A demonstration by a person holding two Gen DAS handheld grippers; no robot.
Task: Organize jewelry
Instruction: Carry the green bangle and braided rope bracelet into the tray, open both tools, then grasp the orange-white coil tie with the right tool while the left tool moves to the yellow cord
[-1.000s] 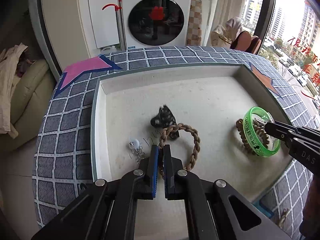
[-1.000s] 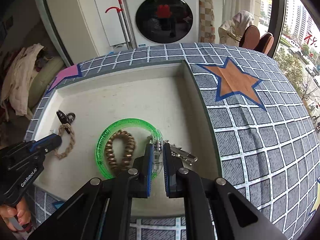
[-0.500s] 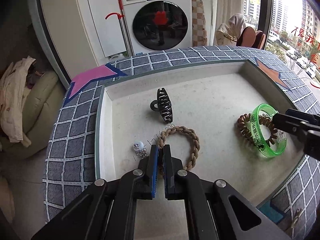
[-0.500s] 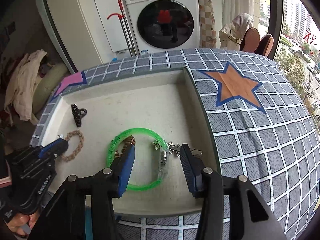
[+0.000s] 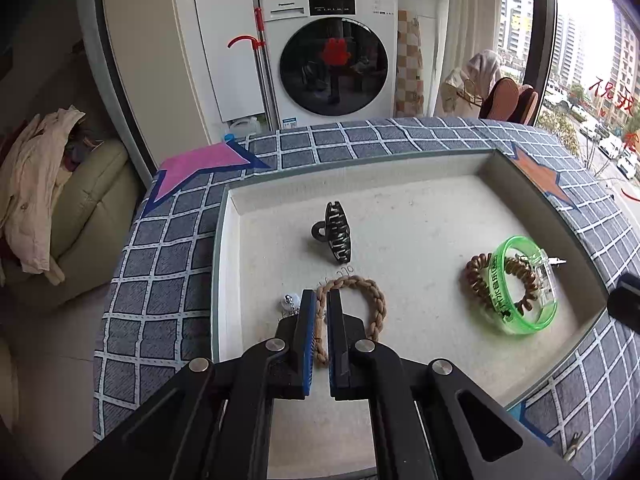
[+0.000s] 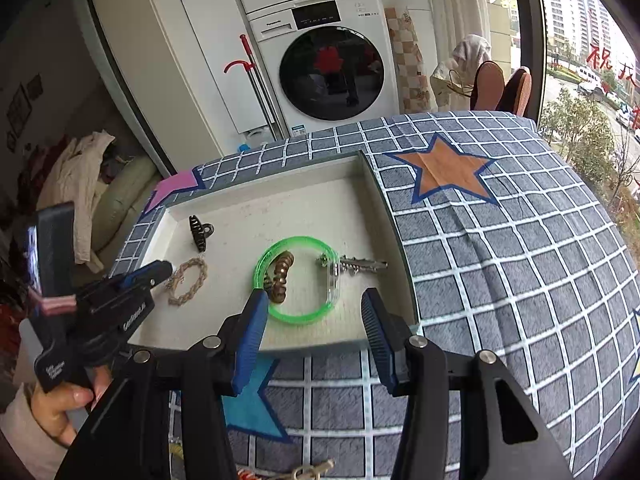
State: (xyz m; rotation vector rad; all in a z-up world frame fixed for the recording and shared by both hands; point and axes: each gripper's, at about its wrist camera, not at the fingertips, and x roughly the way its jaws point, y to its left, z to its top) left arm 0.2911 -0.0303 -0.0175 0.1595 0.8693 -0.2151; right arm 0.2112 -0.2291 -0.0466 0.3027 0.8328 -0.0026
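Note:
A shallow white tray (image 5: pixel 440 168) (image 6: pixel 384 208) lies on a checked cloth. In it are a tan braided bracelet (image 5: pixel 370 300) (image 6: pixel 188 276), a black claw clip (image 5: pixel 336 232) (image 6: pixel 199 230), a small silver earring (image 5: pixel 289 302), a green bangle (image 5: pixel 520 284) (image 6: pixel 298 280) over a brown spiral hair tie (image 5: pixel 478 280) (image 6: pixel 281 276), and a silver clip (image 6: pixel 358 265). My left gripper (image 5: pixel 318 300) (image 6: pixel 166 270) is shut on the braided bracelet's left side. My right gripper (image 6: pixel 316 300) is open and empty, drawn back above the tray's near rim, short of the bangle.
The checked cloth (image 6: pixel 500 248) has orange (image 6: pixel 444 168), pink (image 5: pixel 196 164) and blue (image 6: pixel 252 400) stars. A washing machine (image 5: pixel 332 60) stands behind, a sofa with clothes (image 5: pixel 52 200) at the left, chairs (image 5: pixel 508 98) and a window at the right.
My right gripper let go of the green bangle, opened wide and drew back toward the tray's near edge. My left gripper stays shut on the braided bracelet and has pulled back a little.

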